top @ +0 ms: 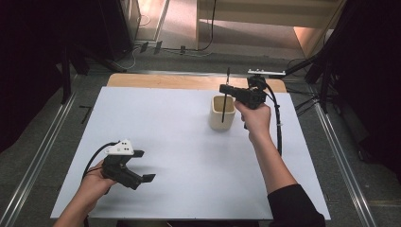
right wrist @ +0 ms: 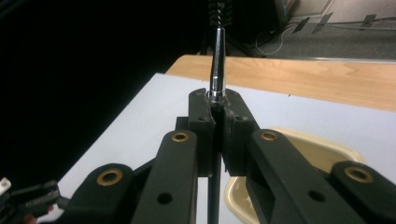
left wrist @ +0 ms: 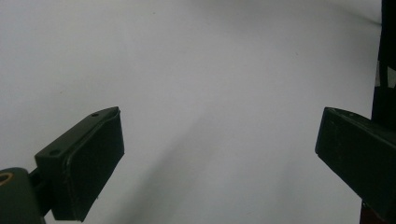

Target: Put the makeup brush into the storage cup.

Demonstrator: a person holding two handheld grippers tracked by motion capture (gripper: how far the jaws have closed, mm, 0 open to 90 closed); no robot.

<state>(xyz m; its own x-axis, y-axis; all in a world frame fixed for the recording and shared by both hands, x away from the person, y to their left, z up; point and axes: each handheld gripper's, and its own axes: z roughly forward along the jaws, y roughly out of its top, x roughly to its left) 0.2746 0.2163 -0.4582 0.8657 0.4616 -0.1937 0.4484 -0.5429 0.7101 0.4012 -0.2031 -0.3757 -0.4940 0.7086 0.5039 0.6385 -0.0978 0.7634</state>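
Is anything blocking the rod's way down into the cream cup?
Nothing visible does. The right gripper holds the thin rod upright with its lower end already at the open mouth of the cream cup. The left gripper sits far off, open.

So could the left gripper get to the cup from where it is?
Probably yes. The left gripper is open and holds nothing, and bare white table lies between it and the beige cup. But the right gripper holds a thin pen-like stick over the cup, crowding it.
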